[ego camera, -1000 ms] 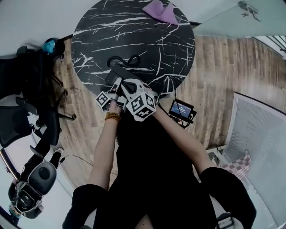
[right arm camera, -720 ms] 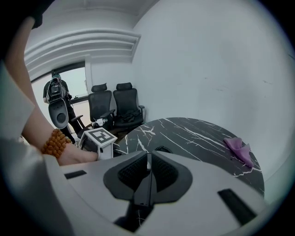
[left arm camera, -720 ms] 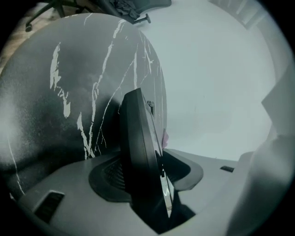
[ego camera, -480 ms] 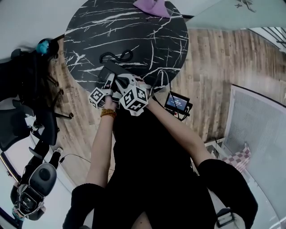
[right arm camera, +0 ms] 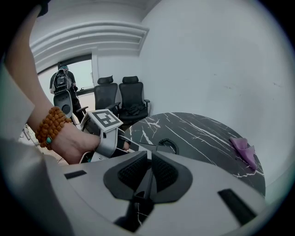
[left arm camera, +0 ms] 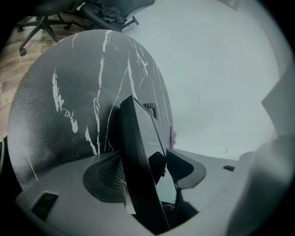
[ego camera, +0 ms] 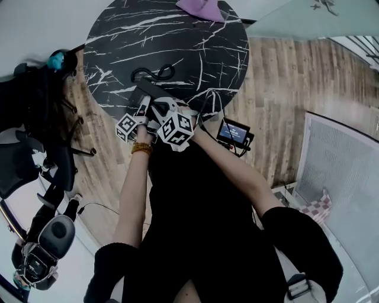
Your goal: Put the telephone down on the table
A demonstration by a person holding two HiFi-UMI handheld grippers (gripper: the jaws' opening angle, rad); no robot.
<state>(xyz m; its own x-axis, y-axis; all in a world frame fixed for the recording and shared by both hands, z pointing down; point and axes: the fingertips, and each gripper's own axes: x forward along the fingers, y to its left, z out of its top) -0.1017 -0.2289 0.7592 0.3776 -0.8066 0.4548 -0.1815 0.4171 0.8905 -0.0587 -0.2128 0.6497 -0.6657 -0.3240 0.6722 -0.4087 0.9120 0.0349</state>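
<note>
While my left gripper (left arm camera: 147, 168), whose jaws have just been opening loose around the telephone (left arm camera: 137, 147), points along its long axis at the counter's (left arm camera: 69, 115) near edge, my right gripper (right arm camera: 148, 173), jaws together and empty, hangs near that same edge.

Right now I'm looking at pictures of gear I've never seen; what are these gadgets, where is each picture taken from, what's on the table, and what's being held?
A person holds two hand-operated, two-fingered grippers, one per hand. The head view looks down from a camera on the person's head; each gripper view comes from a camera riding on that gripper. On the round table lie a coiled cord and a purple cloth. The phone sits between the fingers of the left gripper, which have just been opening and seem to have let go. The fingers of the right gripper look closed on the phone's thin edge.
</note>
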